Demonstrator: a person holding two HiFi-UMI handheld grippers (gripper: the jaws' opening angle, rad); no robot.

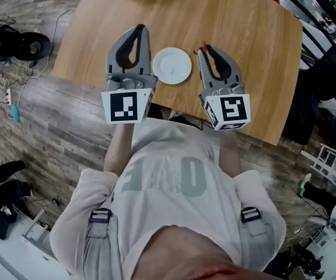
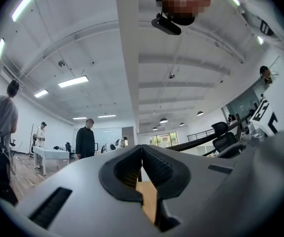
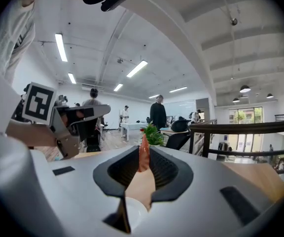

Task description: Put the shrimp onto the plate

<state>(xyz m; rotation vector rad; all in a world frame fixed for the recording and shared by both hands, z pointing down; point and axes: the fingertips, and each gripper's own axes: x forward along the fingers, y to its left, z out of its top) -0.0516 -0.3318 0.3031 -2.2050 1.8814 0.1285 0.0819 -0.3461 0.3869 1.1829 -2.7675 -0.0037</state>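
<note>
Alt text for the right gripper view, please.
The right gripper has its jaws closed on an orange-red shrimp, held upright between them. Behind it, several people stand in a bright hall.

Plate (image 1: 172,66) on table (image 1: 244,51), close to table's near edge. Left gripper (image 1: 139,29) just left of plate, right gripper (image 1: 205,49) just right of plate, so plate sits between them. Both grippers point away from person (image 1: 168,179), who stands in front of plate, past table's near edge. Shrimp (image 3: 143,154) between right gripper's jaws, right of plate, not on it. Cables (image 1: 10,92) and dark gear (image 1: 16,42) on floor, well left of plate, off table.
</note>
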